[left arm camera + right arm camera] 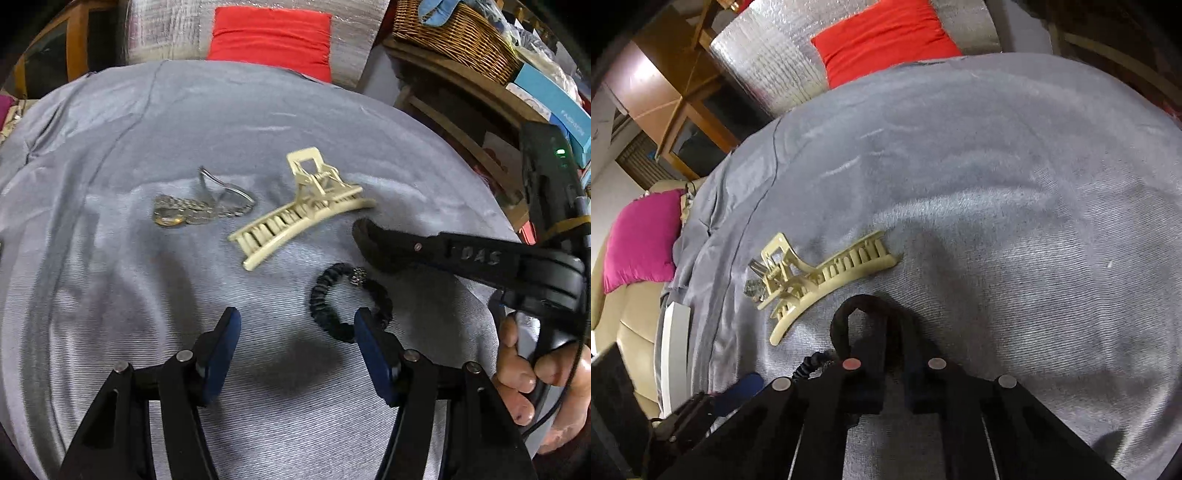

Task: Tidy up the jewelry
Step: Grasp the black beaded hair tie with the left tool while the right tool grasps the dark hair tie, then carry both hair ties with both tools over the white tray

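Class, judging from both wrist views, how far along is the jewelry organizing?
Done: nothing visibly sorted. In hand: the right gripper, seemingly shut, nears the black fabric hair tie; the left gripper is open. Left: cream plastic claw clip, silver chain pile.

Around the cream hair claw (301,206) on the grey cloth (147,129), a chain bracelet (195,210) lies left, a black scrunchie (349,301) below-right, beside the right gripper (373,240), and the wide-open left gripper (295,332) nearest.
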Motion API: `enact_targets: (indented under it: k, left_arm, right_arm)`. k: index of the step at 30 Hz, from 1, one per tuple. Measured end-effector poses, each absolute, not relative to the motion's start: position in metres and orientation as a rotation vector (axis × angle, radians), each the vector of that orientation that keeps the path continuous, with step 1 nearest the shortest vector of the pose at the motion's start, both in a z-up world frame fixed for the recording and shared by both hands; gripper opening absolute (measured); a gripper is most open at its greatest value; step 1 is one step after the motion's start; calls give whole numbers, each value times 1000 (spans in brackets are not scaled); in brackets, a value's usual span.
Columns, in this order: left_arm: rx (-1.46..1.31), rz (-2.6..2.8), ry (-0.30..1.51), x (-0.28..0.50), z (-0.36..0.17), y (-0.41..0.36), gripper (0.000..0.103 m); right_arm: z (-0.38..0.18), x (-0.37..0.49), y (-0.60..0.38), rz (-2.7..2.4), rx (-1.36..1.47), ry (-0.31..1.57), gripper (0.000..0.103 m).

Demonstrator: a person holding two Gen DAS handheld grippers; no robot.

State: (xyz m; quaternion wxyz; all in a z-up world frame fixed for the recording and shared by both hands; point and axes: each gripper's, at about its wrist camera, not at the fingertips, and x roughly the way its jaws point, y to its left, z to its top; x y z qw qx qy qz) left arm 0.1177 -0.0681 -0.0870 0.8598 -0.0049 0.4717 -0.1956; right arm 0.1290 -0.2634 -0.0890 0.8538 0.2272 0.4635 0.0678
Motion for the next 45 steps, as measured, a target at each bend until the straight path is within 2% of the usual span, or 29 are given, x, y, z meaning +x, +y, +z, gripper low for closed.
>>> enact_targets:
  k: [1,3,6,9,11,16,24,37,45]
  left_arm:
    - [-16,-415,994,119,-88,-69,56]
    - [-27,-423,991,121,-88,-72,52]
    - [-35,-446,989,120,-90,-81,39]
    - [-24,-455,990,122,-92,-88,37]
    - [-22,-458,986,123,-93,-90,31]
    - [-28,-459,984,124,-95,-90,10]
    - [-15,-459,948,115,-83,-89,9]
    - [-7,-308,819,89,-42,-34,9]
    - [-30,-263,811,80,-36,2,9]
  right_arm:
    - [-87,126,-268,143,489,964,7]
    - [-83,122,-274,135,505,944,7]
    - [-80,119,-284,129,536,924,7]
    - [-80,118,-285,127,533,927,7]
    - [-80,116,-286,127,530,929,7]
    - [-81,116,-287,128,530,935,7]
    - [-77,114,-285,126,537,919,7]
    - [-38,94,-265,169,521,788,7]
    - [-35,89,-229,223,477,792,7]
